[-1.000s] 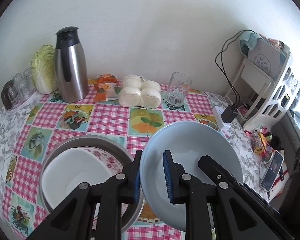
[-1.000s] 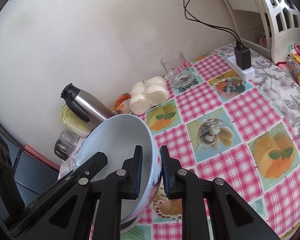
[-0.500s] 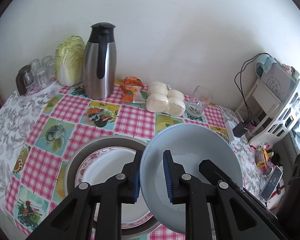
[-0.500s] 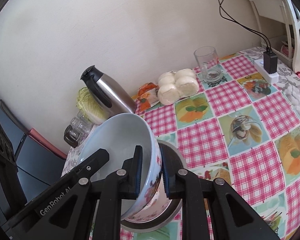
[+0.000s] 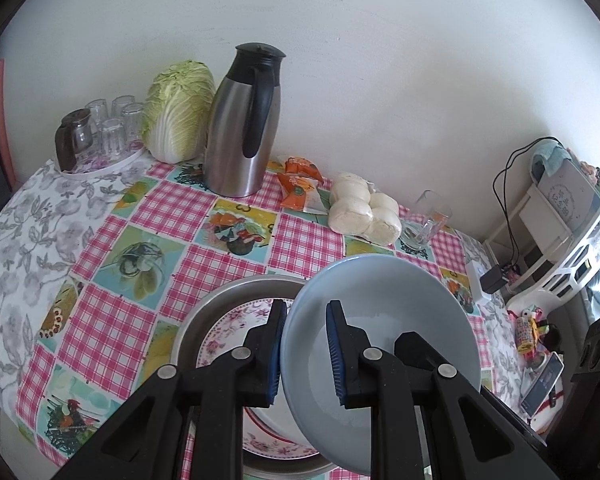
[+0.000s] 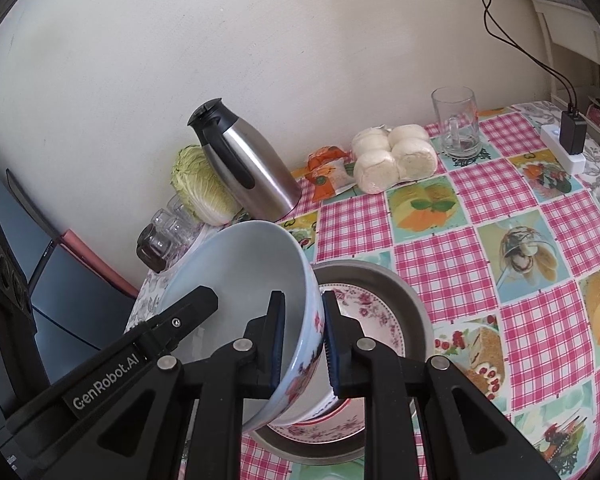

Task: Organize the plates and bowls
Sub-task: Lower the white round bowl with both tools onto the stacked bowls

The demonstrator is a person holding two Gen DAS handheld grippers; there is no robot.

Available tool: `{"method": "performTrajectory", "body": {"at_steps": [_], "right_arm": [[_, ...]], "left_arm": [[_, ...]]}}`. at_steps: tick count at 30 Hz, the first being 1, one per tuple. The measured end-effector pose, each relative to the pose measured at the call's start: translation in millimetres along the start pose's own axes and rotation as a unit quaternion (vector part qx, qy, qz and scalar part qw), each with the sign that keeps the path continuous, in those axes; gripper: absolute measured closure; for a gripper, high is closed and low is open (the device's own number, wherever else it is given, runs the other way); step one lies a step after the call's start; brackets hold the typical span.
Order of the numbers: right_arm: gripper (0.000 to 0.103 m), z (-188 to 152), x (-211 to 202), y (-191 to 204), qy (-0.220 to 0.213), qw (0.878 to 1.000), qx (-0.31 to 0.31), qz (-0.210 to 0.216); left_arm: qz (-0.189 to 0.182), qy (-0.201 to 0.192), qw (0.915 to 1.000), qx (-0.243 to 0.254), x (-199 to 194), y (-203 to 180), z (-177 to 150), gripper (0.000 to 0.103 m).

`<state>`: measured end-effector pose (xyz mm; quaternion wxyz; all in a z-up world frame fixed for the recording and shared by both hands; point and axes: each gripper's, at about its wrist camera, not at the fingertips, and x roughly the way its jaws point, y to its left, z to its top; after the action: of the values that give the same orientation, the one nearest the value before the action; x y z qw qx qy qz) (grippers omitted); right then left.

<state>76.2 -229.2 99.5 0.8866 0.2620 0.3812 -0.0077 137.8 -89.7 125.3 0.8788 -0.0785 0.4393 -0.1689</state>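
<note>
Bowl (image 5: 380, 340) carried over plate (image 6: 364, 312) in metal pan (image 5: 204, 312) near surface's front edge, rim clamped by left hand-held gripper (image 5: 303, 354) and right hand-held gripper (image 6: 302, 340). Next, probably: lower level, release together.

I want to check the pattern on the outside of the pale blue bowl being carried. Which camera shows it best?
The right wrist view: the pale blue bowl tilts so its outer wall faces the lens, showing red floral print between the right gripper pads. The left wrist view shows only the bowl's plain inside, clamped by the left gripper.
</note>
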Motion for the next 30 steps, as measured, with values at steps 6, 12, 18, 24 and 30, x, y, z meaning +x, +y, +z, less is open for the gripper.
{"method": "performTrajectory", "body": {"at_steps": [6,12,18,24,30], "right_arm": [[0.083,-4,10,7,0.007,1.0,0.0,0.003],[0.082,-6,17,10,0.016,1.0,-0.001,0.0],[0.082,-9,25,8,0.031,0.999,0.001,-0.015],[0.082,-10,28,5,0.04,0.999,0.002,-0.027],[0.082,-10,30,3,0.048,0.998,-0.001,-0.039]], "left_arm": [[0.002,0.001,1.0,-0.005,1,12,2,0.08],[0.0,0.013,0.9999,-0.01,9,20,1,0.08],[0.001,0.029,0.9995,-0.012,21,22,-3,0.08],[0.003,0.04,0.9992,-0.005,27,19,-6,0.08],[0.011,0.05,0.9987,0.005,32,15,-7,0.08]]}}
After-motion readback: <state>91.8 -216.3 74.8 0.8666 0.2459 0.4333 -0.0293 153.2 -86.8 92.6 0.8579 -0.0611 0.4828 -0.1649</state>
